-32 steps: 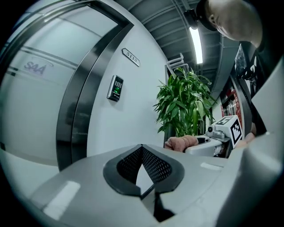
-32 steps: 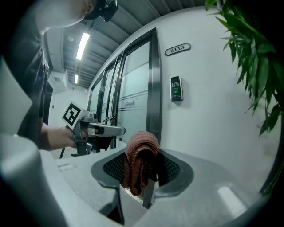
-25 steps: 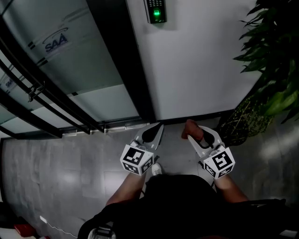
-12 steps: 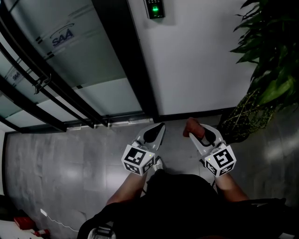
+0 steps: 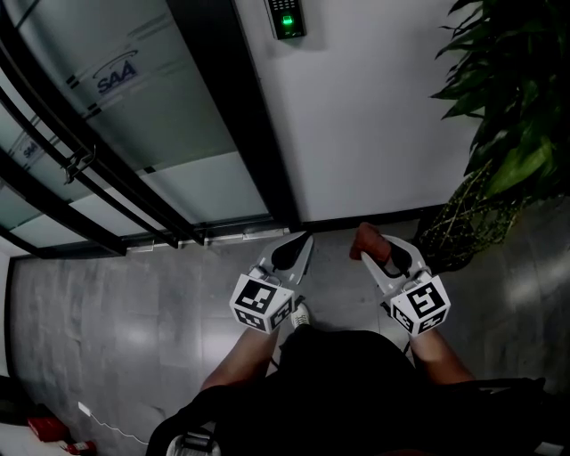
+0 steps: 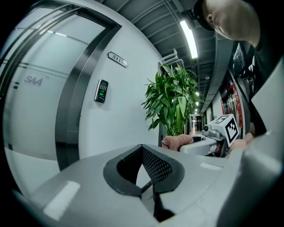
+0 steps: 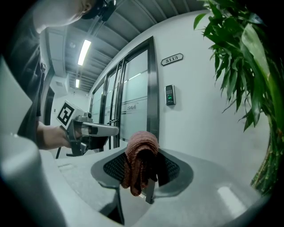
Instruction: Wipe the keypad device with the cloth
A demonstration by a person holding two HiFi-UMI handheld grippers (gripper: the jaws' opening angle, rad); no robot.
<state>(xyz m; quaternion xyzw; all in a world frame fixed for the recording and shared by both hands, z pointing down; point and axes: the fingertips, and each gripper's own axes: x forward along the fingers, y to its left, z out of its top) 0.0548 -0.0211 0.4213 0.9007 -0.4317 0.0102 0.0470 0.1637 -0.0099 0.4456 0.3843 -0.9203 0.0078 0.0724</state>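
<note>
Both low: left gripper (image 5: 299, 247) jaws together; right gripper (image 5: 378, 253) jaws clamped on cloth (image 5: 365, 239); keypad device (image 5: 286, 18) well above.

Wall (image 5: 374, 134) up to keypad device (image 5: 287, 20) is open, plant (image 5: 512, 125) crowding the rt side (door frame (image 5: 245, 116) close on left).
</note>
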